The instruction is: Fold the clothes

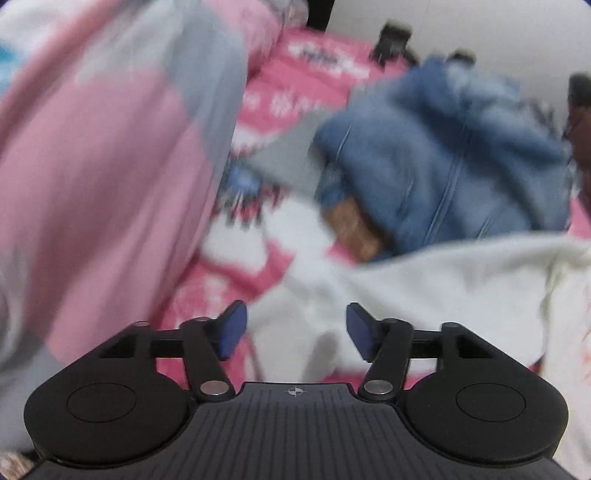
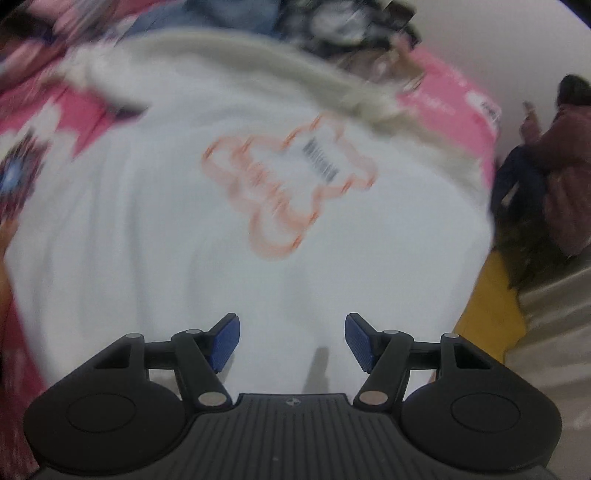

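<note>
Both tools point(image 1: 295, 330) point(image 2: 291, 341) agape, nothing gripped

Both wrist views look steeply down, close over the bed, sharing the white garment point(image 1: 443, 288).

Left wrist view: jeans point(image 1: 443, 162) at upper right, lying on the bedspread point(image 1: 295, 88); shirt point(image 1: 424, 295) spread below them at lower right; draped blanket point(image 1: 103, 166) filling the left. Right wrist view: shirt point(image 2: 240, 221) across the centre on the bedspread point(image 2: 447, 99); clothes pile point(image 2: 351, 33) behind at top; a person point(image 2: 569, 166) at the right edge.
</note>
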### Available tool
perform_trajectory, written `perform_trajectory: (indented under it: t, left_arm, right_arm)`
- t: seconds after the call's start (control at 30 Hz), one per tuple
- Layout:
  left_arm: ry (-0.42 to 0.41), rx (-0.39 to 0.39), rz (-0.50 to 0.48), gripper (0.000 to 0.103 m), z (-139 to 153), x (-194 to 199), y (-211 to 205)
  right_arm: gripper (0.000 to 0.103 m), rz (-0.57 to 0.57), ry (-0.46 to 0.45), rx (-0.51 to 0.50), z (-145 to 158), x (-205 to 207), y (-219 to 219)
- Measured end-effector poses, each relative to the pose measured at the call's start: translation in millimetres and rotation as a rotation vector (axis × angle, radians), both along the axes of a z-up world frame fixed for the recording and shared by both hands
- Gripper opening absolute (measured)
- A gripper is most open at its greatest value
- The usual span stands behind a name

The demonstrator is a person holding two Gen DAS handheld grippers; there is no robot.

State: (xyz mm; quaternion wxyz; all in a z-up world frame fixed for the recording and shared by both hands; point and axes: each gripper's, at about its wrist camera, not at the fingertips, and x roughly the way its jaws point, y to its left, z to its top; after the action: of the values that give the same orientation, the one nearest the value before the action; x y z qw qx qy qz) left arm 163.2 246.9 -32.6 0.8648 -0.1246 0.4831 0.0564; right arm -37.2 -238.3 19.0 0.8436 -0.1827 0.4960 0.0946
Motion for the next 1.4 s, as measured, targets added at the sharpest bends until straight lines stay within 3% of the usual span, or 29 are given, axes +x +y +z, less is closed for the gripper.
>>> perform_trajectory:
  t: [0.13, 0.27, 0.33, 0.37, 0.47, 0.53, 0.63, 0.7, 0.77, 0.83, 0.87, 0.9, 0.93, 1.03, 1.1, 1.17, 1.27, 1.4]
  left_arm:
    - [0.079, -0.236, 0.175, 0.061, -31, -16, 38]
    - [0.022, -0.456, 0.247, 0.059, -38, -29, 58]
    - [-0.007, -0.593, 0.270, 0.035, -44, -28, 65]
    - [-0.010, -0.600, 0.268, 0.000, -45, -28, 65]
    - [-0.044, -0.355, 0.221, 0.000, -19, -35, 55]
    - [-0.087, -0.249, 0.220, 0.000, 6, -46, 48]
    - [-0.019, -0.052, 0.194, 0.001, 17, -46, 43]
    - [0.121, -0.024, 0.260, 0.000, -8, -39, 54]
    - [0.218, 0.085, 0.379, 0.001, -34, -39, 73]
    - [0.196, -0.010, 0.494, 0.004, -37, -46, 93]
    - [0.182, 0.030, 0.492, 0.003, -28, -47, 89]
    - [0.141, 0.121, 0.477, 0.000, -16, -49, 76]
    - [0.091, 0.174, 0.438, 0.000, -5, -51, 62]
    - [-0.010, 0.196, 0.220, 0.006, 20, -40, 8]
    - [-0.073, 0.173, 0.031, 0.017, 32, -24, -38]
    - [-0.142, 0.161, -0.175, 0.018, 39, -8, -91]
    - [-0.228, 0.084, -0.488, 0.019, 35, 19, -168]
    - [-0.234, 0.026, -0.716, 0.019, -3, 71, -242]
  right_arm:
    - [0.067, -0.021, -0.068, 0.174, 5, 48, 0]
    - [0.067, -0.055, -0.137, 0.290, -13, 100, 10]
    - [0.067, -0.069, -0.166, 0.354, -27, 131, 16]
    - [0.067, -0.070, -0.174, 0.387, -34, 147, 19]
    - [0.067, -0.118, -0.187, 0.467, -53, 188, 21]
    - [0.067, -0.168, -0.206, 0.493, -65, 214, 22]
    - [0.067, -0.239, -0.262, 0.473, -74, 248, 22]
    - [0.068, -0.259, -0.290, 0.463, -78, 265, 20]
    - [0.072, -0.261, -0.294, 0.439, -83, 280, 23]
    - [0.076, -0.263, -0.318, 0.399, -85, 283, 27]
    - [0.076, -0.260, -0.317, 0.391, -85, 283, 28]
    - [0.076, -0.258, -0.313, 0.385, -84, 283, 28]
    - [0.077, -0.255, -0.306, 0.389, -83, 282, 27]
    - [0.080, -0.246, -0.271, 0.428, -75, 276, 15]
    - [0.093, -0.257, -0.242, 0.479, -69, 267, 5]
    - [0.100, -0.265, -0.217, 0.537, -63, 258, -7]
    - [0.100, -0.269, -0.205, 0.571, -50, 238, -18]
    - [0.100, -0.319, -0.275, 0.471, -38, 202, -29]
